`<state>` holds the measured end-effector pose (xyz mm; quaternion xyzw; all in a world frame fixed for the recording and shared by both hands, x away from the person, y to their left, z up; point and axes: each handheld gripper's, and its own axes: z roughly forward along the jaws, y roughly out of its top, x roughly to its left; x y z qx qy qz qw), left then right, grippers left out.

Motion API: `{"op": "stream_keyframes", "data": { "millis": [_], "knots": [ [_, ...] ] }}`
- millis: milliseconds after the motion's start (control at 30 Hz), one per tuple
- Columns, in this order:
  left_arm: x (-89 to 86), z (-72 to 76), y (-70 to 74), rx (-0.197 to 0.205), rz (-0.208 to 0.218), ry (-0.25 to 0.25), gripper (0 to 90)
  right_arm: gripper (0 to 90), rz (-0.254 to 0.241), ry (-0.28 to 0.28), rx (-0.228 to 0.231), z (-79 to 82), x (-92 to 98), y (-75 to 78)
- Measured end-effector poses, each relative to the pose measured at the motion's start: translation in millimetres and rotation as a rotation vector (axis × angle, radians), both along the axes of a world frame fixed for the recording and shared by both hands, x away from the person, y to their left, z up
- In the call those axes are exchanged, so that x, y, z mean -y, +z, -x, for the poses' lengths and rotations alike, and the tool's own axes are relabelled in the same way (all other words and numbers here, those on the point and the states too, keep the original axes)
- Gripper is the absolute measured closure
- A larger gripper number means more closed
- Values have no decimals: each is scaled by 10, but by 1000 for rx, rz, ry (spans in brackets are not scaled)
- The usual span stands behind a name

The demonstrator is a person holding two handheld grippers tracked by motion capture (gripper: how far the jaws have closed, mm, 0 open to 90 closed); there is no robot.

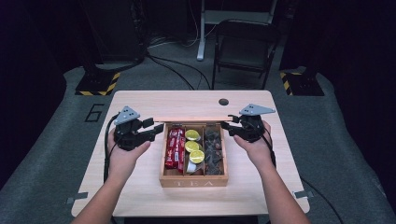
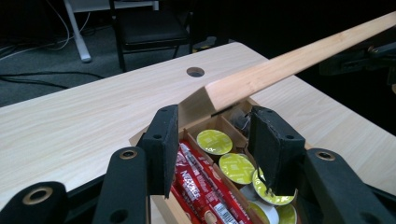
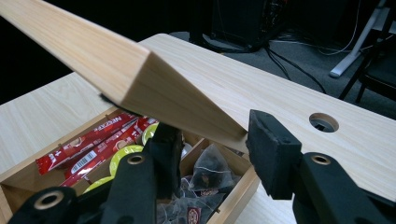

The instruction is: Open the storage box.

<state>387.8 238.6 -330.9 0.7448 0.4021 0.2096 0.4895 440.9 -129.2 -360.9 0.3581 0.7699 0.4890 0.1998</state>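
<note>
Both grippers at the raised lid (image 1: 187, 119) of the light wooden TEA box (image 1: 194, 181).
Left gripper (image 1: 156, 131) and right gripper (image 1: 227, 124) flank the lid's ends, jaws half spread; whether they pinch it, I cannot tell.

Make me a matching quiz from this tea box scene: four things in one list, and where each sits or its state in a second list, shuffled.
Things:
1. red sachets
2. yellow-topped capsules
3. tea bags
4. lid

Places or states:
A. middle compartment
B. raised open at the far edge of the box
C. left compartment in the high view
D. right compartment in the high view

Pairs: 1-C, 2-A, 3-D, 4-B
</note>
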Motion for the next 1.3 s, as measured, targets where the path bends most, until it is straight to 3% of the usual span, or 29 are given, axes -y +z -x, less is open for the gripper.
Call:
{"op": "stream_keyframes", "data": {
  "millis": [600, 833, 1033, 1300],
  "knots": [
    [-36, 46, -286, -23, 25, 33, 522, 553, -3, 4, -3, -22, 2, 9],
    [13, 30, -422, -42, 9, 38, 527, 553, -5, 6, -1, -40, 3, 15],
    [93, -16, -653, -63, 8, 53, 527, 553, -12, 0, -4, -54, 0, 23],
    [182, -91, -832, -87, 14, 86, 545, 553, -15, 3, 4, -74, 4, 28]
  ]
}}
